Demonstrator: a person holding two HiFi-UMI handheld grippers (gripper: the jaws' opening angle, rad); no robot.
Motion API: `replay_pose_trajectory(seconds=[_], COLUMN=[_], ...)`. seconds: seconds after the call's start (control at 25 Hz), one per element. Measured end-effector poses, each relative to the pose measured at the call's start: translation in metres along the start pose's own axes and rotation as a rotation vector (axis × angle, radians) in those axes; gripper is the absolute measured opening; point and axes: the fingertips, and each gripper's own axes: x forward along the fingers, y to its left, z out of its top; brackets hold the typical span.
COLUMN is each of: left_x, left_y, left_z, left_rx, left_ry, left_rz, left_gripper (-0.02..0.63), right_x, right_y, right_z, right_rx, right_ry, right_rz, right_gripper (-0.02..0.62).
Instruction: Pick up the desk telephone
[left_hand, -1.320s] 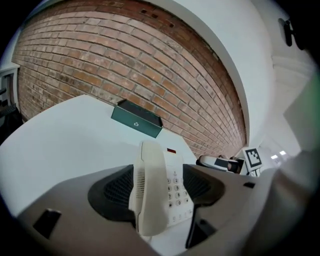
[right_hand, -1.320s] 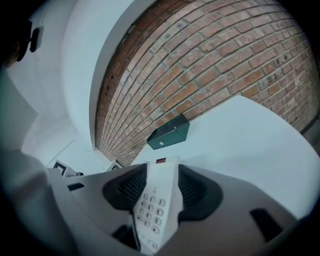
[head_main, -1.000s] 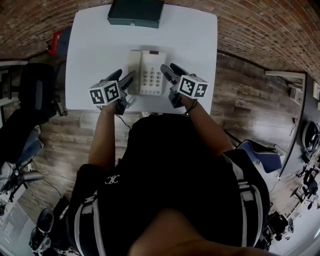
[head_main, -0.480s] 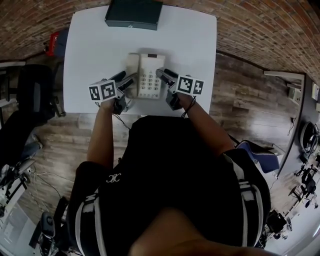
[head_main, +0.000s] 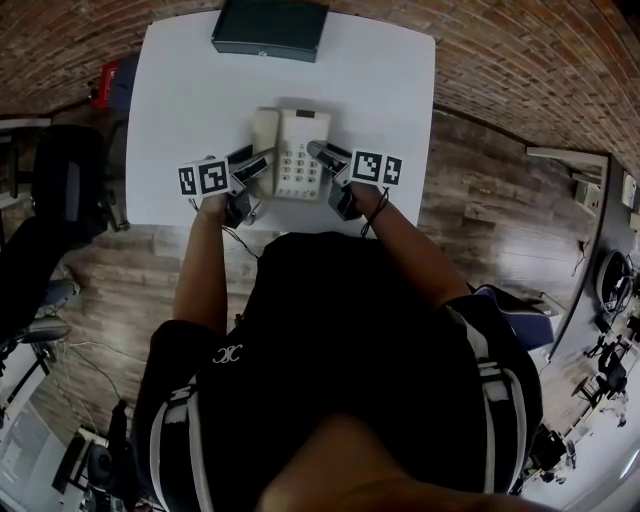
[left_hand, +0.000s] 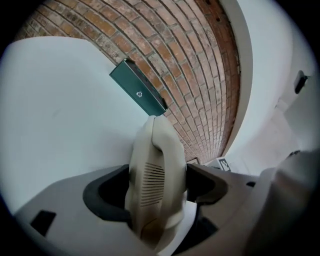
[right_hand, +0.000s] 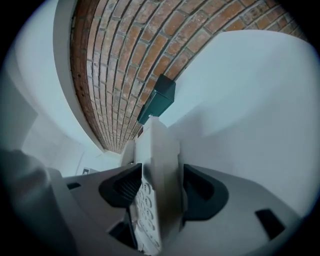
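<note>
A beige desk telephone (head_main: 300, 150) lies flat on the white table (head_main: 190, 90), its handset (head_main: 264, 138) resting on the left side. My left gripper (head_main: 255, 162) sits at the phone's left edge. In the left gripper view its jaws stand wide on either side of the handset (left_hand: 152, 165). My right gripper (head_main: 322, 157) is at the right edge beside the keypad. The right gripper view has the phone's edge (right_hand: 159, 160) between the wide jaws, keypad facing the left jaw. I see no firm squeeze from either gripper.
A dark green box (head_main: 270, 27) lies at the table's far edge, well behind the phone. The table's near edge runs just under both hands. A black chair (head_main: 60, 190) stands left of the table, and a brick wall rises behind it.
Both grippers came down and forward from just short of the phone. Their jaws now straddle its left and right edges. The phone has not moved.
</note>
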Motion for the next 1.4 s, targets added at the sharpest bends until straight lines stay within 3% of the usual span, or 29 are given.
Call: replay_pose_trajectory(seconds=[0.36, 0.96, 1.4], left_x=[0.001, -0.015, -0.040], left_y=[0.000, -0.022, -0.065], left_z=[-0.001, -0.013, -0.008], left_rx=[-0.003, 0.005, 0.064], left_ry=[0.060, -0.003, -0.078], left_rz=[0.023, 0.040, 0.049], left_gripper=[0.337, 0.321, 0.318], right_x=[0.003, -0.018, -0.047], right_y=[0.001, 0.022, 0.059], right_z=[-0.006, -0.011, -0.007], right_rx=[0.040, -0.068, -0.125], right_ry=[0.002, 0.012, -0.024], right_rz=[-0.002, -0.018, 0.021], right_gripper=[0.222, 0.222, 0.222])
